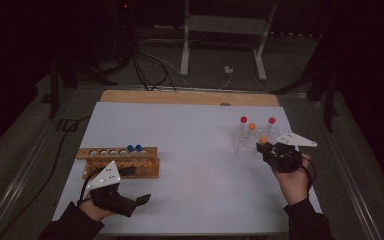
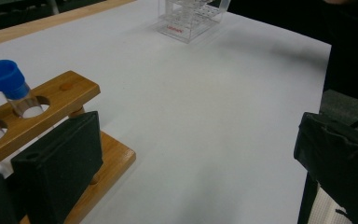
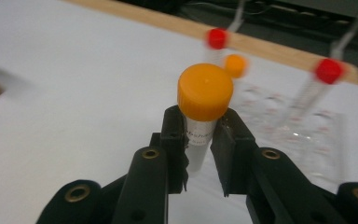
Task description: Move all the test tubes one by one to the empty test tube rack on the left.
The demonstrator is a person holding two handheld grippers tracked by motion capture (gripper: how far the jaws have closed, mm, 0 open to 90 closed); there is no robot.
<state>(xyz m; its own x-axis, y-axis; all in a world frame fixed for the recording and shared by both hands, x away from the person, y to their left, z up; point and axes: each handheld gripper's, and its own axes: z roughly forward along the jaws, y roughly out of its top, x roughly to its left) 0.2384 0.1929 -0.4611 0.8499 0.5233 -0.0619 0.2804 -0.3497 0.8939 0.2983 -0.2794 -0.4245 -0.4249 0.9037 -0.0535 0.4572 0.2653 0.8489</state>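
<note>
My right gripper [image 3: 199,140] is shut on a clear tube with an orange cap [image 3: 205,91], held upright just in front of the clear plastic rack [image 1: 244,146]. In that rack stand two red-capped tubes [image 1: 243,119] [image 1: 272,120] and another orange-capped tube [image 1: 252,126]. In the high view the right gripper [image 1: 269,148] is at the rack's near right corner. A wooden rack [image 1: 117,152] at the left holds two blue-capped tubes [image 1: 134,148]. My left gripper [image 1: 136,186] is open and empty, just in front of the wooden rack's right end, with one finger [image 2: 56,172] beside the rack [image 2: 65,93].
The white table top [image 1: 190,150] stretches wide between the two racks. A wooden edge [image 1: 190,97] runs along its far side. Beyond it are cables and a metal stand's legs [image 1: 222,45] on the floor.
</note>
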